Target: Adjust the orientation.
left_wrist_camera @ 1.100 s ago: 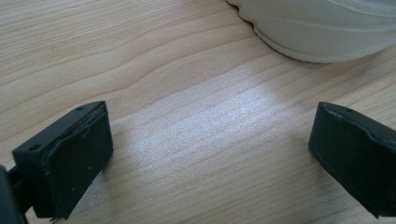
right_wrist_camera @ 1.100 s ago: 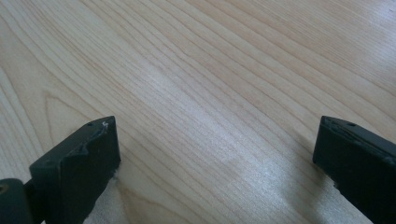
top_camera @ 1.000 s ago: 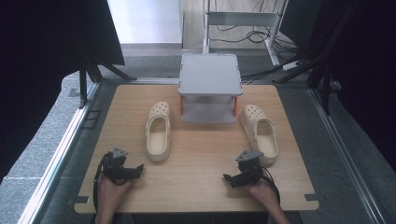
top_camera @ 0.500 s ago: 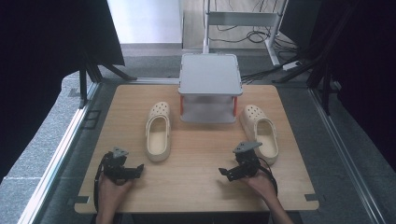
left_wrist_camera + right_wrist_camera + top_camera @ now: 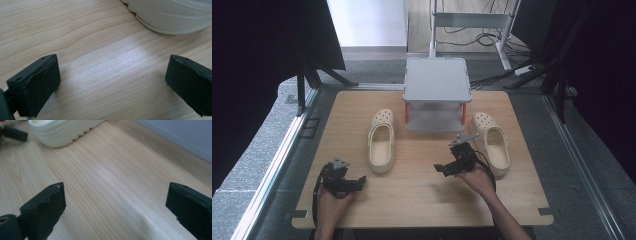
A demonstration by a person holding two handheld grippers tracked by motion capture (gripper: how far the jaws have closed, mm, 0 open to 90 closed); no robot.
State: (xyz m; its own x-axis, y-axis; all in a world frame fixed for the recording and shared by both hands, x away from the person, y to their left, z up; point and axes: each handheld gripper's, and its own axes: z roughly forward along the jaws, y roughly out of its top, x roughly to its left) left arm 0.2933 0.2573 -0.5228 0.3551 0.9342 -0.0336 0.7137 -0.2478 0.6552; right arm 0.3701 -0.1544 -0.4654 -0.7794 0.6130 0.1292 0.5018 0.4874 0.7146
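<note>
L clog (image 5: 175, 15) cut off at frame top (toe unseen); both grippers agape.

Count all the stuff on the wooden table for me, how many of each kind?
Cream clog shoes: 2, the left one and the right one
Grey two-level rack: 1
Black handheld grippers: 2, the left gripper and the right gripper
Total: 5

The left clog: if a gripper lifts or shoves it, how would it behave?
The left clog looks like moulded foam, so probably light and slightly squashy. Flat on the wooden table, it should slide, not roll. Its smooth rim may slip in the jaws.
</note>
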